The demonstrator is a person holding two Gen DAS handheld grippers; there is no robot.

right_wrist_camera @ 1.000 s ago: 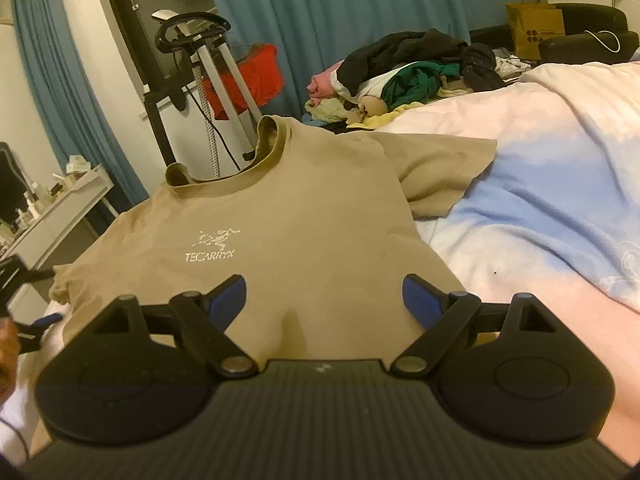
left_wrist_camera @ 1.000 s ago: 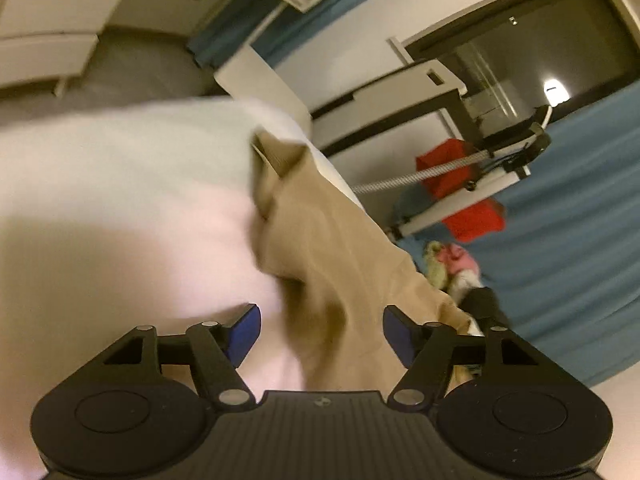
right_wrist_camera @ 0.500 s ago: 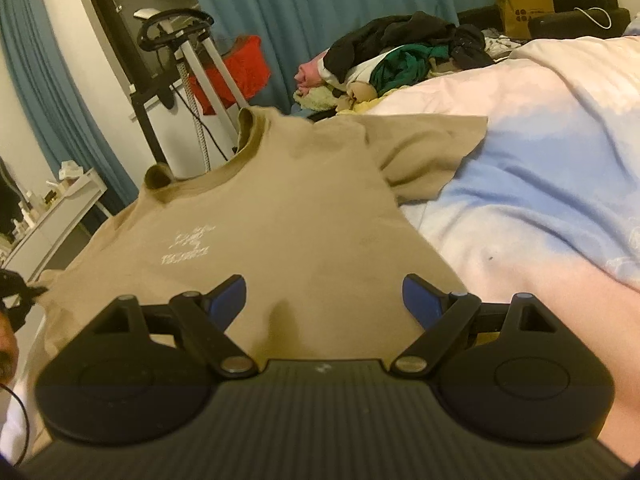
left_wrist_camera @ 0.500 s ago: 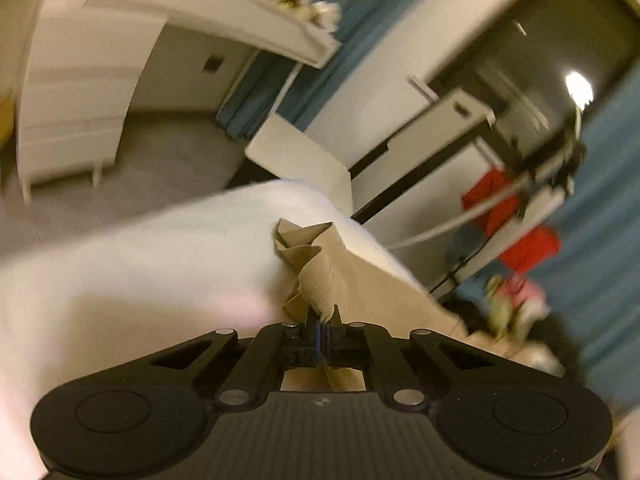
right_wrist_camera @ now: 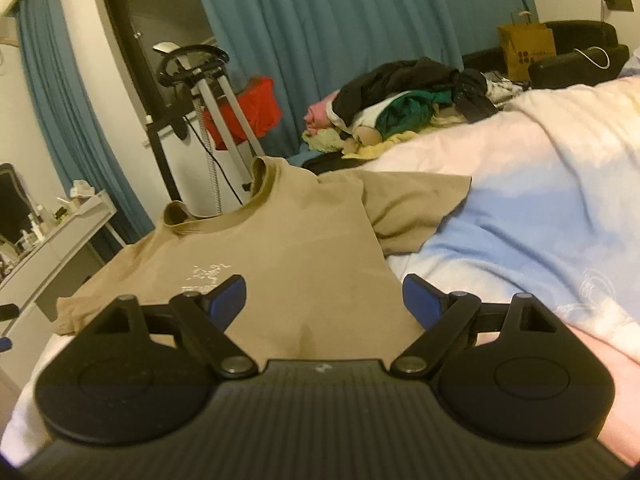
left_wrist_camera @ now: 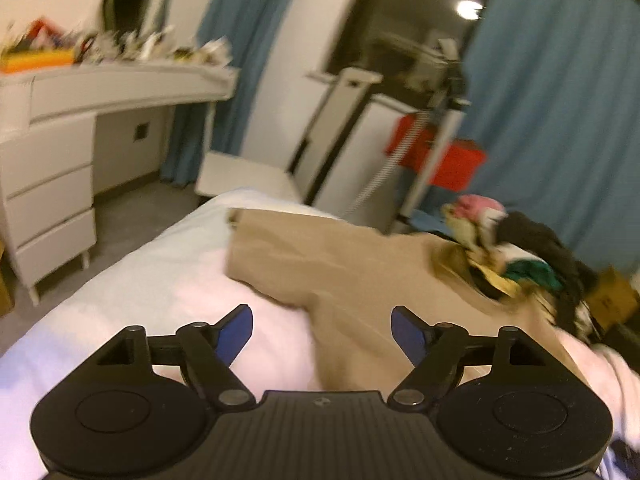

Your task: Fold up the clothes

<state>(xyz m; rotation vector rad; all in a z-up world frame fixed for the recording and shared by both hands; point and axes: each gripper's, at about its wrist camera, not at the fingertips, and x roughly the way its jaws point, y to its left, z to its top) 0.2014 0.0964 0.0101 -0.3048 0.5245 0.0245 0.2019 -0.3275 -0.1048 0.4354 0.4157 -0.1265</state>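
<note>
A tan T-shirt (right_wrist_camera: 300, 232) with a small white chest logo lies face up on the bed, collar toward the far edge and both short sleeves spread out. In the left wrist view the tan T-shirt (left_wrist_camera: 340, 264) is blurred and its near sleeve lies flat on the sheet. My left gripper (left_wrist_camera: 322, 328) hovers above that sleeve; its jaws are opening and no cloth is between the blue pads. My right gripper (right_wrist_camera: 324, 300) stands open over the shirt's lower body, holding nothing.
The bed (right_wrist_camera: 520, 220) has a pink and pale blue cover. A pile of mixed clothes (right_wrist_camera: 400, 100) sits at its far end. A white dresser (left_wrist_camera: 48, 168), a garment steamer stand (right_wrist_camera: 208, 92), a red fabric item (right_wrist_camera: 244, 108) and blue curtains surround it.
My left gripper closed on the sleeve's edge, then let it go, rose and rolled level. The sleeve now lies spread flat. My right gripper lifted slightly and stayed open.
</note>
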